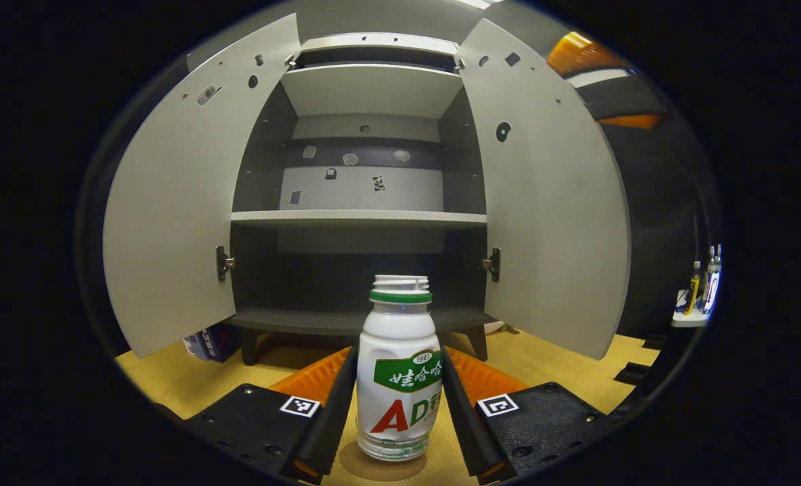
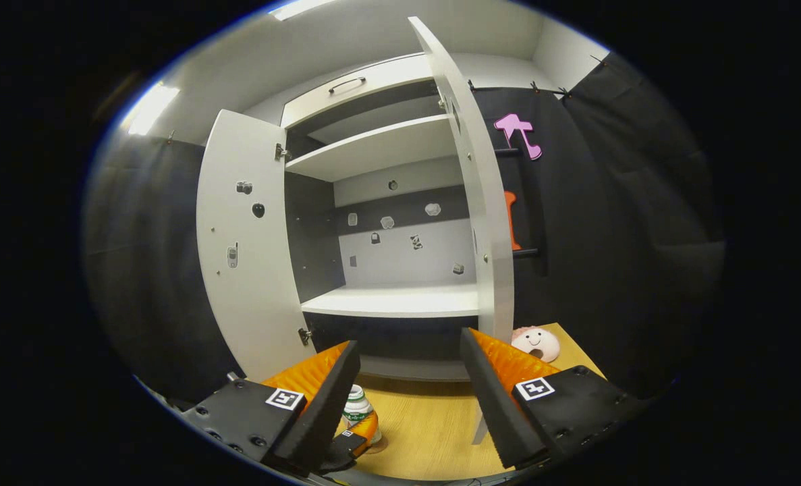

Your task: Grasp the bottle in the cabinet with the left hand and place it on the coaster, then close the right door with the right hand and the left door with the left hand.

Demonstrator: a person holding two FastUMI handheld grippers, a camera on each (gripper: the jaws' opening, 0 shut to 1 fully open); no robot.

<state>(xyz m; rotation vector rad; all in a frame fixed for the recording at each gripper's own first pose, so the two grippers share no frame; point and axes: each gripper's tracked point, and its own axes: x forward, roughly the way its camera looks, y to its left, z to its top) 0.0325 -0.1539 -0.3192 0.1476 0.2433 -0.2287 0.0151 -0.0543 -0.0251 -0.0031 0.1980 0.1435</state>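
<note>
While standing on coaster (image 1: pixel 380 466), white bottle (image 1: pixel 398 378) (green collar, red-green label) clamped by left gripper (image 1: pixel 398 398); right gripper (image 2: pixel 410 398) open, empty.

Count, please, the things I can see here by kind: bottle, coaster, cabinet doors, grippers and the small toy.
Bottle: 1
Coaster: 1
Cabinet doors, both open: 2 (left door, right door)
Grippers: 2 (left gripper, right gripper)
Pink toy: 1
Total: 7

A pink smiling toy (image 2: pixel 536 343) is seen on the wooden table (image 2: pixel 434 432). Beyond the table's far edge, small bottles (image 1: pixel 702 287) are stood on a white ledge (image 1: pixel 687 318).
</note>
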